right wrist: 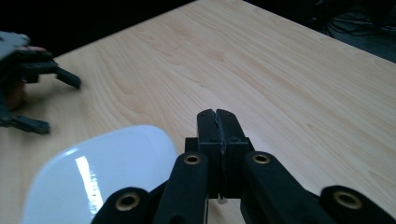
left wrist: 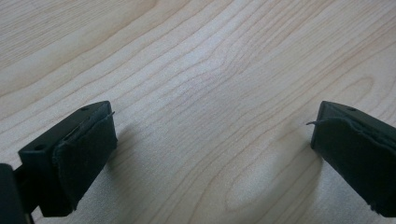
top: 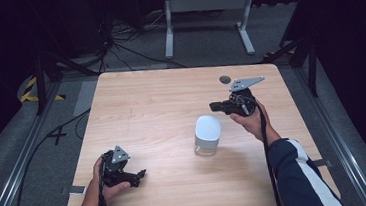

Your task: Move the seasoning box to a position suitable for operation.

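Note:
A clear jar (top: pixel 207 136) with a white domed lid (right wrist: pixel 100 179) stands upright right of the table's middle. My right gripper (top: pixel 215 105) hovers just behind and to the right of it and points left. Its jaws are shut with nothing between them (right wrist: pixel 218 116), just above and beyond the lid. My left gripper (top: pixel 141 176) rests low near the table's front left corner, held in a hand, and points right. Its jaws stand wide open over bare wood (left wrist: pixel 212 126). The left gripper (right wrist: pixel 32 79) also appears far off in the right gripper view.
The light wooden table (top: pixel 161 105) has rounded corners, with a small dark round spot (top: pixel 225 79) near its far right. Beyond it lie a grey floor, loose cables (top: pixel 126 47) and a white table frame (top: pixel 208 10). Metal rails run along both sides.

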